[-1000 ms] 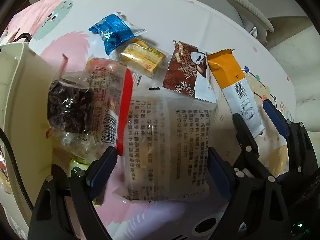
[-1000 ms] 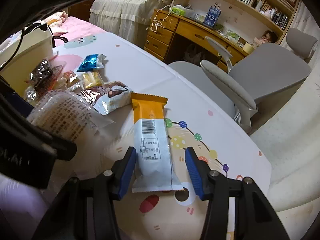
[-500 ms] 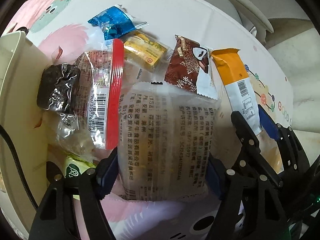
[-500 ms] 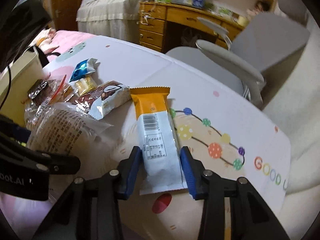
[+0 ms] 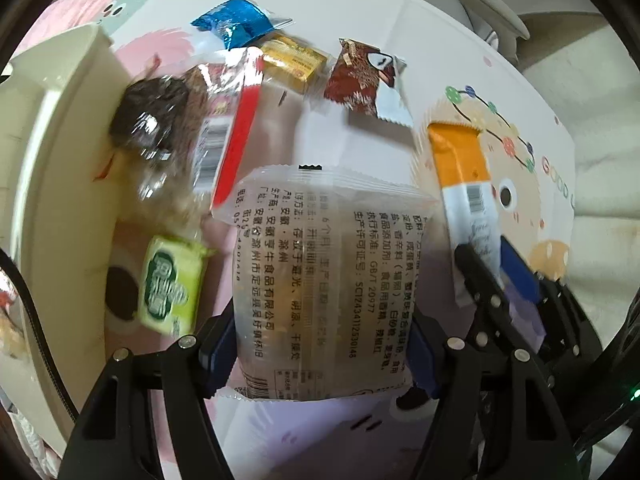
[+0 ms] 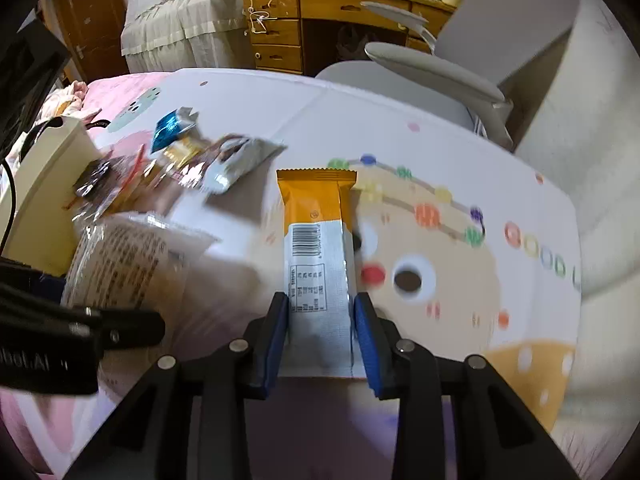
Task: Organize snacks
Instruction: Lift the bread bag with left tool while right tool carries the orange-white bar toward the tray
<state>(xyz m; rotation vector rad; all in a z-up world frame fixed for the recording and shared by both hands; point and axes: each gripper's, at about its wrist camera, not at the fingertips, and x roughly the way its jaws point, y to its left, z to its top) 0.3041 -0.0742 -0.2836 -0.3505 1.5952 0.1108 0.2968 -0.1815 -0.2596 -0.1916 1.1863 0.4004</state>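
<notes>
Left gripper (image 5: pixel 320 344) points straight down and its jaws have just been closing; the blue pads now press both sides of the clear packet (image 5: pixel 324 280), a puffy see-through pouch printed with black text, and it hangs clamped above the tabletop (image 5: pixel 352 12). Right gripper (image 6: pixel 322 334) has also been closing and is clamped on the orange-and-white bar (image 6: pixel 318 248): orange at the far end, white with a barcode and fine print at the near end, crimped edges, held near the right side of the patterned cloth.

Count the rest in the left wrist view. One blue foil sweet (image 5: pixel 236 24) lies far, one yellow packet (image 5: pixel 294 64) just near it, one brown snowflake wrapper (image 5: pixel 362 80) with a white end to its right. On the left, one clear bag with a dark cake (image 5: pixel 150 120) sits touching one red-edged packet (image 5: pixel 228 128), both blurred. One green packet (image 5: pixel 172 284) lies just left of the held pouch. That makes eight snacks in all, two of them gripped and six lying loose. One cream bin (image 5: pixel 52 152) stands along the left edge, beside the loose pile. Beyond the tabletop in the right wrist view, one grey chair (image 6: pixel 460 64) stands in front of one wooden desk (image 6: pixel 320 20).
</notes>
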